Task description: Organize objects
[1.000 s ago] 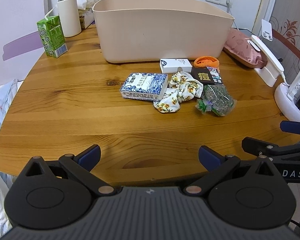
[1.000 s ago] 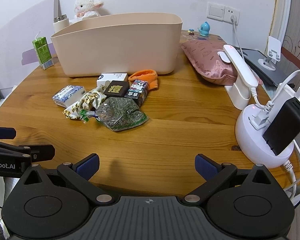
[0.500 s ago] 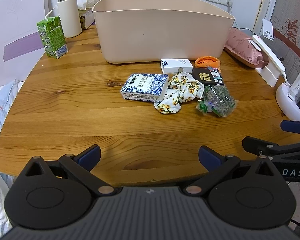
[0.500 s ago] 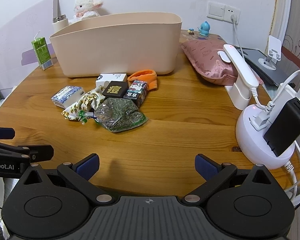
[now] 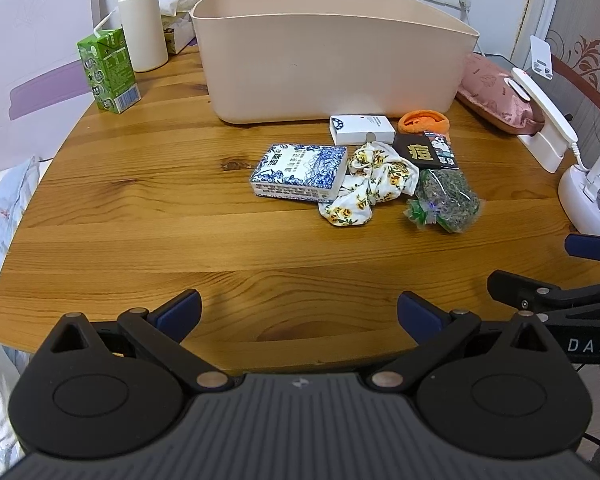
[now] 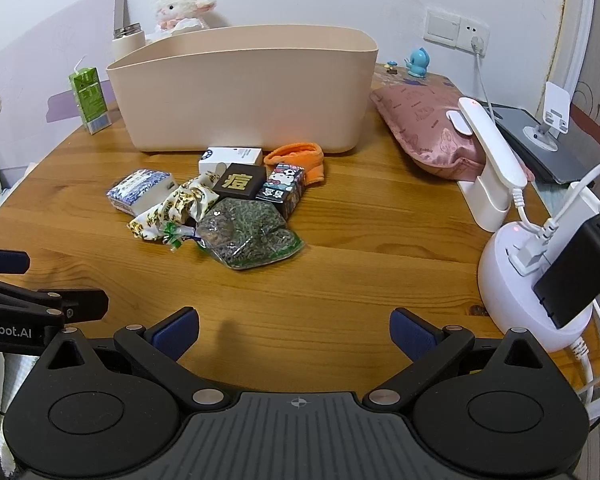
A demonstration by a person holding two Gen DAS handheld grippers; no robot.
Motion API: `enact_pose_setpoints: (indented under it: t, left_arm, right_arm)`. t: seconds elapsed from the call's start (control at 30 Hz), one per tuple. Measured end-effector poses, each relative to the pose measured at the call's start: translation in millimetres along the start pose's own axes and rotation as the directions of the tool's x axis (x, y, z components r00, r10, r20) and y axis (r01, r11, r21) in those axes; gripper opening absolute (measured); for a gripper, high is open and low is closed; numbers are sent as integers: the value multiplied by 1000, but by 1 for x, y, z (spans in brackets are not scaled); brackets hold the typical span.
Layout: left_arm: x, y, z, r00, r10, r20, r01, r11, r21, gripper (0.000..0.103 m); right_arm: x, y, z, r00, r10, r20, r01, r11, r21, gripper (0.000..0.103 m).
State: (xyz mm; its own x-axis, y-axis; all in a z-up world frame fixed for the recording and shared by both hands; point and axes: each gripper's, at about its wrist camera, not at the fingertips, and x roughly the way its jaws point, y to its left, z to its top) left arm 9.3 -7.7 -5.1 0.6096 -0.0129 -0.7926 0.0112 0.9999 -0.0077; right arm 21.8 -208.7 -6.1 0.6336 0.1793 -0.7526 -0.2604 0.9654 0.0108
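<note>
Leftmost on the wooden desk (image 5: 140, 208) stands a green drink carton (image 5: 107, 70), with a cream flask (image 5: 143, 30) just behind it. A large beige bin (image 5: 332, 56) sits at the back centre. In front of it lies the cluster of small things: a blue-and-white patterned box (image 5: 298, 172), touching a floral cloth (image 5: 370, 184); behind these a white box (image 5: 362, 129) and an orange cloth (image 5: 424, 121) near the bin's foot; a black box with a gold character (image 5: 418, 151) beside a cartoon-printed box (image 6: 282, 188); and a clear bag of dried green leaves (image 5: 446, 200) at the right end. Further right rest a pink cushion (image 6: 420, 120) and a white charging dock (image 6: 528, 292). The left gripper (image 5: 299, 310) hovers over the near desk edge, spread wide and holding nothing; the right gripper (image 6: 294, 330) likewise, wide apart and unladen.
</note>
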Motion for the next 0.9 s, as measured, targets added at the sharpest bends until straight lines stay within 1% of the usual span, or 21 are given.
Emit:
enact_pose_setpoints:
  t: [0.33,0.47,0.57,0.7,0.9]
  left_arm:
    - [2,7,6,1000,0,6,0,1000,-4,103]
    - [4,11,12,1000,7,21,-7,1000,0,103]
    - [5,15,22,999,22,46,-22,1000,-1,103]
    - [8,19,37,997,14,70,-15,1000,14,103]
    - [26,22,61,998,-19,66,17,999,43,103]
  right_arm:
    - [5,3,5,1000,10,-4,-10,1000,-14,103]
    - [9,1,10,1000,25,-1,-26,1000,-11,103]
    - [13,2,13,1000,29,-1,-29,999,-16,103]
    - [19,4,18,999,48,-3,-48,999,-25,103]
    - [37,6,28,998,59,-22,-59,998,-33,103]
